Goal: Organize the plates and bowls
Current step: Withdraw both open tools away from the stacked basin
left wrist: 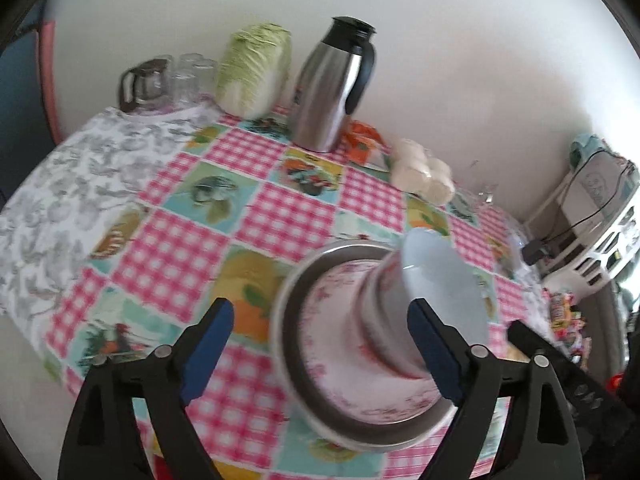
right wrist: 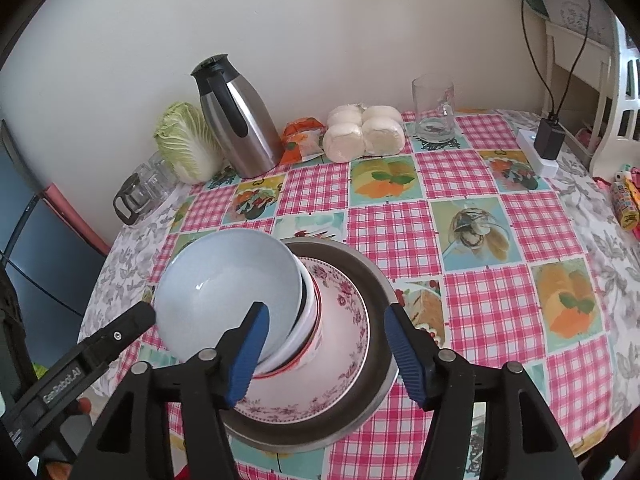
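A stack stands on the checked tablecloth: a metal plate (right wrist: 370,268) at the bottom, a pink floral plate (right wrist: 346,344) in it, white bowls (right wrist: 310,320) on that, and a pale blue bowl (right wrist: 224,280) on top. My right gripper (right wrist: 327,314) is open, its blue pads either side of the stack's near part, not pressing. In the left wrist view the blue bowl (left wrist: 440,280) and floral plate (left wrist: 332,320) sit between the wide-open fingers of my left gripper (left wrist: 320,314), nearer its right pad. One finger of the left gripper (right wrist: 136,320) shows at the right view's left.
Along the wall stand a steel thermos jug (right wrist: 240,120), a cabbage (right wrist: 184,140), wrapped white buns (right wrist: 362,132), a glass mug (right wrist: 434,108) and several glass cups (right wrist: 140,188). A power strip with a black charger (right wrist: 548,140) lies at the far right edge. Snack packets (right wrist: 624,200) lie beyond.
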The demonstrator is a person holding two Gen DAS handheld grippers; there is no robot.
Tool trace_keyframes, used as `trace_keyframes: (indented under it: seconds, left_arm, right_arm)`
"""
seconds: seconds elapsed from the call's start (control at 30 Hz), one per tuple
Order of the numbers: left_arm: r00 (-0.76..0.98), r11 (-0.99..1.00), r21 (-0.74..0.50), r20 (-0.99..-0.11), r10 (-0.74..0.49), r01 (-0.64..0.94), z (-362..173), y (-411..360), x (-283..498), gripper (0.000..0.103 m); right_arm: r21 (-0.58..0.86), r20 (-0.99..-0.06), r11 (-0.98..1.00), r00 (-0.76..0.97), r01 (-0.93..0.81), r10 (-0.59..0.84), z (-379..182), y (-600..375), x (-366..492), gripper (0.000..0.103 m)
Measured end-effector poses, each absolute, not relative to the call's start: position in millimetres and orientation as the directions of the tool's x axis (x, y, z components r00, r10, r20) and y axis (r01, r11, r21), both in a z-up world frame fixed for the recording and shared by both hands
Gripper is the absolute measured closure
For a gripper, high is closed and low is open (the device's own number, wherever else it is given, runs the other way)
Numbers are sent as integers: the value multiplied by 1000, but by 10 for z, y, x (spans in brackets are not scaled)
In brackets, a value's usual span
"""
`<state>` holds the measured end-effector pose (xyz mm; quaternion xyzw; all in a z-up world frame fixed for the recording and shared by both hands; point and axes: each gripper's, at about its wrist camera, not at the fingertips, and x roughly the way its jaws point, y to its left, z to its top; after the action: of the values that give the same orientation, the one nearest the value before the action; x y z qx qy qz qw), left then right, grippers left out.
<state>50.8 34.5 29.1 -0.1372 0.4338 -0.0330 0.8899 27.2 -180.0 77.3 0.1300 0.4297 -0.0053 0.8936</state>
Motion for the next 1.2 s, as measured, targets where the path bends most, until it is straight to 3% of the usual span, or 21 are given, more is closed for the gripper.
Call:
trace_keyframes:
  seconds: [0.1,0.3,0.87,1.2]
  left_arm:
    - [627,976,-205,-771,-114,-75,266,416,417,3]
    - [595,989,-135,-800,-70,-65,128,474,282,2]
    - [530,997,68,-845,74,-31,-35,250,-33,2]
    - [530,998,60,-846,61,-19,-10,243,-46,2]
  right_arm:
    - [223,-764,967,638,121,96,770,-1816,189,27]
    - [191,-765,974,640,124,69,661,-1814,11,0]
    - [98,-796,990,605,105,15,311,-1610,-349,0]
    - [81,-803,991,595,106,2,271,-1588,-376,0]
